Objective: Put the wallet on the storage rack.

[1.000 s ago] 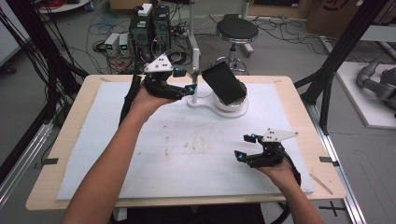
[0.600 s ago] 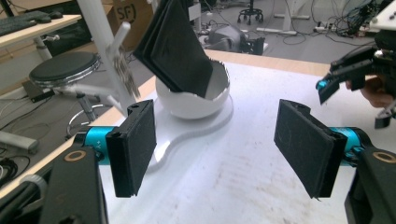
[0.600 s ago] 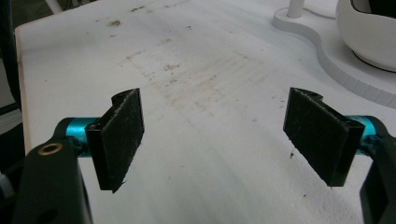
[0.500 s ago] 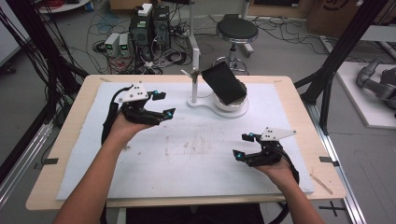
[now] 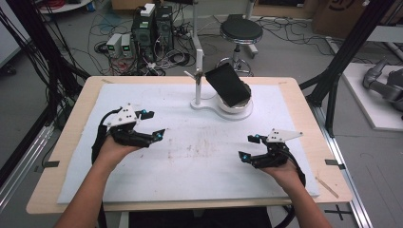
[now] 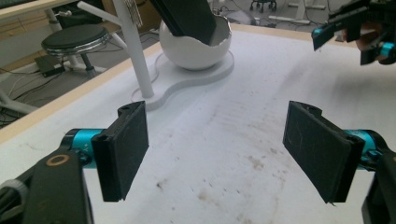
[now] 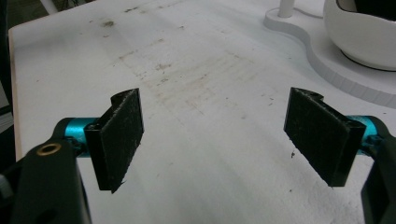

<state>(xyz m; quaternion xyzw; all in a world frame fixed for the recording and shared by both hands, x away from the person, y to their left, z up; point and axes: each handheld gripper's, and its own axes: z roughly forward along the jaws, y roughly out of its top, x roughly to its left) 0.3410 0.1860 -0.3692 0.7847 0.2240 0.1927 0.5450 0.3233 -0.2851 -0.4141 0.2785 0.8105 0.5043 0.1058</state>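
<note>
Right now we have both hands low over the white surface (image 5: 204, 161), with nothing held. At the left, our left tongs (image 5: 152, 124) stand wide; in the left gripper view the two black pads (image 6: 125, 149) are far apart with bare mat between them. They point toward the far middle, where a white post (image 5: 197, 71) rises from a flat white base (image 5: 214, 107). Just right of the post sits the white bowl (image 5: 236, 103), and in it leans a dark flat slab (image 5: 227, 84), tilted, its lower end inside the bowl. At the right, our right tongs (image 5: 250, 147) are wide as well, near the front edge and well apart from the bowl.

We judge this a pause between steps, both hands clear of the slab. Should we go for it next, a reach to the far middle is needed, closing on the slab's upper edge without tipping the bowl.
</note>
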